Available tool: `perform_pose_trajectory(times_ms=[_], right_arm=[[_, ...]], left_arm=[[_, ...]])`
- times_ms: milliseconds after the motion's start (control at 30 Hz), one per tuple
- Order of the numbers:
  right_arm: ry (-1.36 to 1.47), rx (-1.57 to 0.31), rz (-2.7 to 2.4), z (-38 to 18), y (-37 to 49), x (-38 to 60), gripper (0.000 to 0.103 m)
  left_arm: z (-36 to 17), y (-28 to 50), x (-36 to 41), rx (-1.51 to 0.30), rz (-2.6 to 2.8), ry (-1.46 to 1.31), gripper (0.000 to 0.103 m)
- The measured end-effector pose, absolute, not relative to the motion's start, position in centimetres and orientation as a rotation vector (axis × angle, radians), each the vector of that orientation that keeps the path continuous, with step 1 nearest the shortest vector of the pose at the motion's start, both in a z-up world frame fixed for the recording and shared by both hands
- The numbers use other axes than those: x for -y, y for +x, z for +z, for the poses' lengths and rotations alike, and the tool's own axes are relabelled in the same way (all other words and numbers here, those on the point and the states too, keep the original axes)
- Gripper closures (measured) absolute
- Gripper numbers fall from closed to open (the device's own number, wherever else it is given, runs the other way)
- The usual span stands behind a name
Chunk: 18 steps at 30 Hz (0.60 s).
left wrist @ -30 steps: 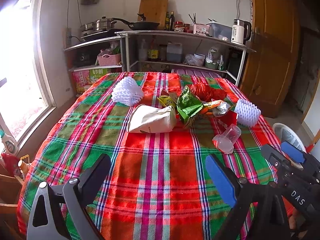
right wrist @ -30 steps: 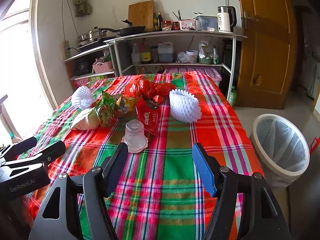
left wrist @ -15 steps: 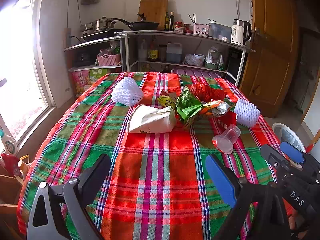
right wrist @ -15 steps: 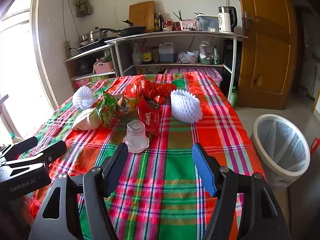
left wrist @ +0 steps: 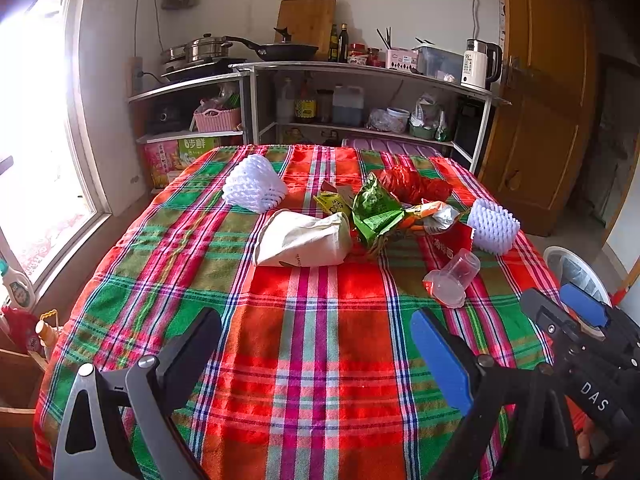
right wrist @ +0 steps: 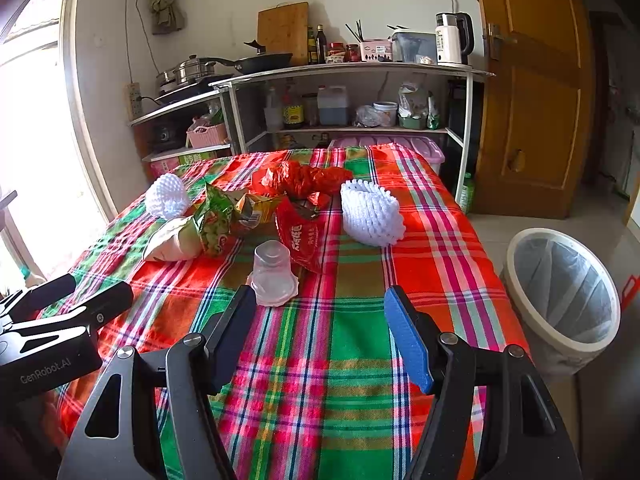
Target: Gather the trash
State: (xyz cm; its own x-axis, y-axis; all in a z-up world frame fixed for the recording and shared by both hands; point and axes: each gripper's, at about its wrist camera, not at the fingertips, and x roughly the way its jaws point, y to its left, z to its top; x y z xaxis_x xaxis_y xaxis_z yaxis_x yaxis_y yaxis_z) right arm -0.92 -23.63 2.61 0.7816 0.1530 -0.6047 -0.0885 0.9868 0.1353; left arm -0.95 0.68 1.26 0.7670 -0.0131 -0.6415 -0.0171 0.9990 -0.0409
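plaid tablecloth [right wrist: 352, 344] bears wrappers, a clear cup [right wrist: 273, 274], perhaps foam nets; both grippers' fingers wide, empty.

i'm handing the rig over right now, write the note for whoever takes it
Left gripper: open, empty, held above the near part of the table.
Right gripper: open, empty, aimed at the clear plastic cup.
Trash on the table: the cup on its side nearest the right gripper, red snack bag, green wrapper, beige paper bag, crumpled red plastic bag, two white foam nets.
Bin: on the floor to the right of the table, lined; nothing visible inside.
Done: nothing collected.
Left: every piece into the bin; the cup looks like the easiest start.
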Motion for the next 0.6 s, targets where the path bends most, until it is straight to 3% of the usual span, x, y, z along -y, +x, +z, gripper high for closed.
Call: perform_pose_trajectory(times_ms=[600], right_arm=[[0.103,-0.659,0.151,2.5,-0.56,23.19,0.036]], left_arm=[[1.1,-0.33,-0.85,-0.698,0.0,-0.045,0.006]])
